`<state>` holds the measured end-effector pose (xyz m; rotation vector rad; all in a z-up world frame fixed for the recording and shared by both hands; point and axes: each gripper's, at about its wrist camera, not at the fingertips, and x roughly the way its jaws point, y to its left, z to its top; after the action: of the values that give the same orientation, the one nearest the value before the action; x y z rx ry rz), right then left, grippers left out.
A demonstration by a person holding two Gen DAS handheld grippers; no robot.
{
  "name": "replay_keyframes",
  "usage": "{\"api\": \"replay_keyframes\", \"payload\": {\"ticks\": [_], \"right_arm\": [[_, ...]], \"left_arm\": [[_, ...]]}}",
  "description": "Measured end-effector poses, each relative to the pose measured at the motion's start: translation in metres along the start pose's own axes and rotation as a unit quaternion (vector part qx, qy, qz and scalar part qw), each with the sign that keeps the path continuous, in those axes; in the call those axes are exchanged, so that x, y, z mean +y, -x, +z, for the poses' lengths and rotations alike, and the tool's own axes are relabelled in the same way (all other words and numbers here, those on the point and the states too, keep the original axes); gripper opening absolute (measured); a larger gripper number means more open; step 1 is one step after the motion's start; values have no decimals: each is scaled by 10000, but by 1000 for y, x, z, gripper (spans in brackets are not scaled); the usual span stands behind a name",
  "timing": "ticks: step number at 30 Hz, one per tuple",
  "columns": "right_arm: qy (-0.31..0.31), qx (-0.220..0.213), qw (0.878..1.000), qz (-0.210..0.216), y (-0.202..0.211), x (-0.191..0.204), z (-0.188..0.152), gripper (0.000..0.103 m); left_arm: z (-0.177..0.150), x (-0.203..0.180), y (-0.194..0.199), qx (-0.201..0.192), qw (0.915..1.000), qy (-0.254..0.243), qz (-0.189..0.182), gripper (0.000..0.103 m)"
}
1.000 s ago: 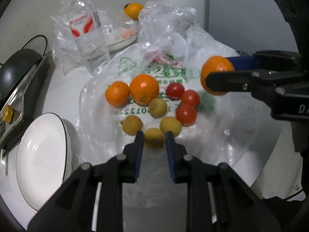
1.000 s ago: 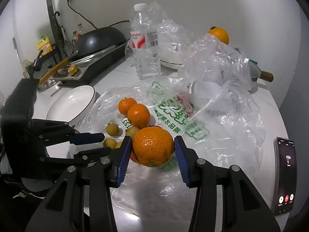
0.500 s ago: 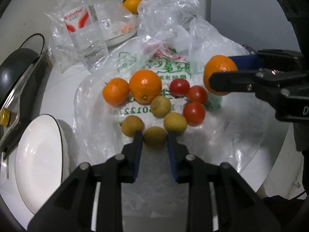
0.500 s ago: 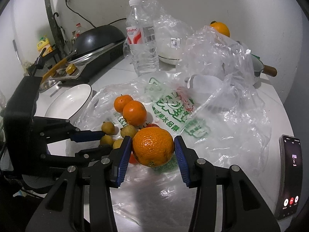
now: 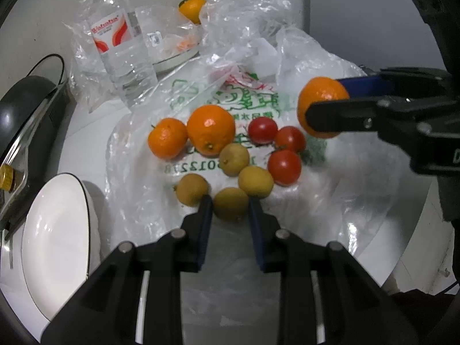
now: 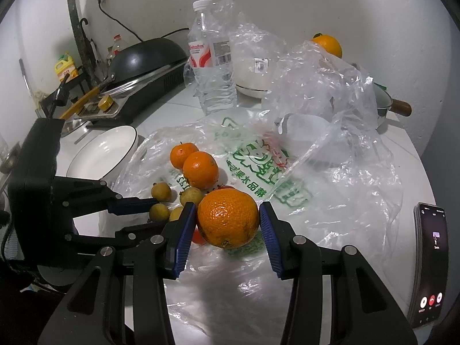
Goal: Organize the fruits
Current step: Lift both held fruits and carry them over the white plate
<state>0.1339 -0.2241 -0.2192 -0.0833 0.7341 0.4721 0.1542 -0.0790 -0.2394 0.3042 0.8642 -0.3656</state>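
Observation:
My left gripper (image 5: 230,201) is shut on a small yellow-brown fruit (image 5: 231,205) that lies at the near edge of a flattened printed plastic bag (image 5: 201,95). Three similar small fruits (image 5: 256,181), two oranges (image 5: 211,129) and three red tomatoes (image 5: 284,166) rest on the bag just beyond it. My right gripper (image 6: 228,218) is shut on a large orange (image 6: 228,218) and holds it in the air above the bag, to the right of the pile. The left gripper (image 6: 155,212) shows at lower left in the right wrist view.
An empty white bowl (image 5: 54,247) stands left of the bag. A water bottle (image 5: 120,49), crumpled clear bags (image 6: 316,86), another orange (image 6: 327,46) and a small pot (image 6: 383,103) stand behind. A black pan (image 6: 143,60) sits far left, a phone (image 6: 429,261) at right.

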Motion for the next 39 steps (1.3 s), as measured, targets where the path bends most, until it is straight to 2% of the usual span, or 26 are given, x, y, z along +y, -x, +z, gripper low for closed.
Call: {"api": "replay_keyframes", "payload": {"ticks": [17, 26, 39], "right_arm": [[265, -166, 9995, 17, 14, 24, 10, 48], [298, -207, 9993, -7, 19, 37, 10, 48], [480, -252, 9983, -225, 25, 70, 20, 48]], "left_arm": [[6, 7, 52, -688, 9973, 243, 78, 26], [3, 14, 73, -920, 9953, 257, 143, 26], [-15, 50, 105, -1296, 9898, 560, 208, 26]]}}
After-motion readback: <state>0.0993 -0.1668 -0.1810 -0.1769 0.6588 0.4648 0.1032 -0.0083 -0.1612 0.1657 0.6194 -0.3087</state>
